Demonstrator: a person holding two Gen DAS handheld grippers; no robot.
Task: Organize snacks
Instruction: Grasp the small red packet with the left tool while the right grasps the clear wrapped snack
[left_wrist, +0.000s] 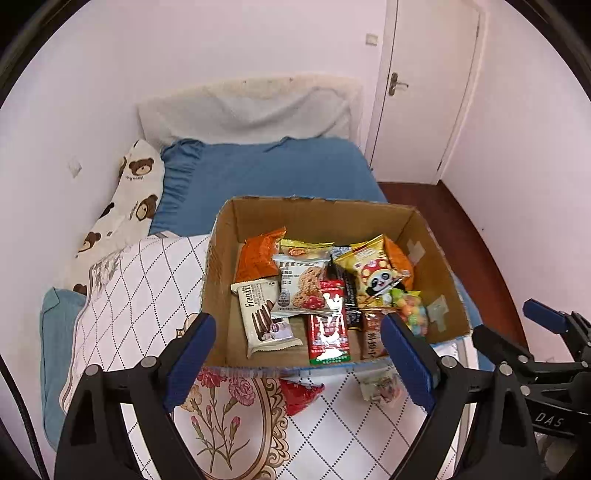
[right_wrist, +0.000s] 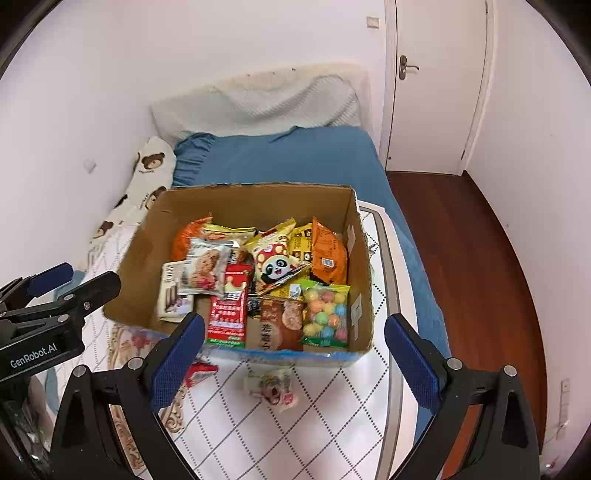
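Observation:
An open cardboard box (left_wrist: 436, 243) (right_wrist: 147, 229) stands on the bed and holds several snack packets, among them a panda bag (left_wrist: 373, 273) (right_wrist: 275, 260), a red packet (left_wrist: 328, 325) (right_wrist: 229, 306) and a bag of coloured balls (right_wrist: 325, 314). Two packets lie on the quilt in front of the box: a red one (left_wrist: 301, 395) (right_wrist: 199, 371) and a small pale one (left_wrist: 380, 386) (right_wrist: 273, 387). My left gripper (left_wrist: 297, 354) is open and empty, just before the box's near wall. My right gripper (right_wrist: 295, 354) is open and empty, above the pale packet.
The box sits on a white diamond-pattern quilt (right_wrist: 332, 417) over a blue sheet (left_wrist: 266, 170). A bear-print pillow (left_wrist: 133, 199) lies along the left wall. Wooden floor (right_wrist: 461, 240) and a white door (right_wrist: 439, 85) are to the right.

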